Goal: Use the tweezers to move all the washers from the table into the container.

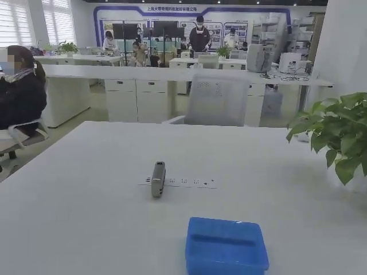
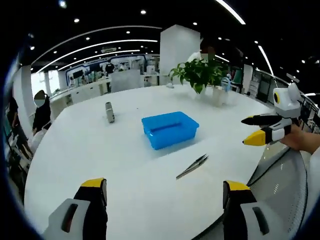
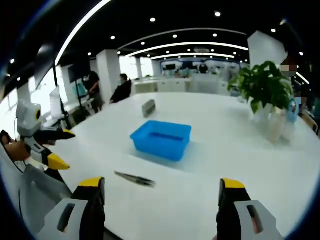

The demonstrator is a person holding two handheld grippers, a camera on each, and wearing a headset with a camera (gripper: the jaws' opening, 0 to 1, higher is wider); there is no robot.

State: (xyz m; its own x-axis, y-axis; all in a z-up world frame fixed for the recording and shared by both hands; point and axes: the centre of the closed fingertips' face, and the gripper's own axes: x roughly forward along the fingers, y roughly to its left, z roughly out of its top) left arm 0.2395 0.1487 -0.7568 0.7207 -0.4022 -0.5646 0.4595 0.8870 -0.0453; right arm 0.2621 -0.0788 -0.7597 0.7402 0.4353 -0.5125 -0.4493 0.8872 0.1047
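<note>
Jaws spread wide, empty, on left gripper [image 2: 163,186] and right gripper [image 3: 160,184]. Just ahead, flat on white tabletop [image 2: 100,165]: slim metal tweezers [image 2: 192,166], apart from blue rectangular plastic container [image 2: 172,138] behind. Further back: small grey block [image 2: 109,112], leafy green potted plant [image 2: 200,74].

Both left tongs [image 2: 164,184] and right tongs [image 3: 161,182] have 2 black, yellow-tipped jaws.

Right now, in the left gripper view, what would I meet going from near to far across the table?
tweezers → blue container → potted plant
</note>
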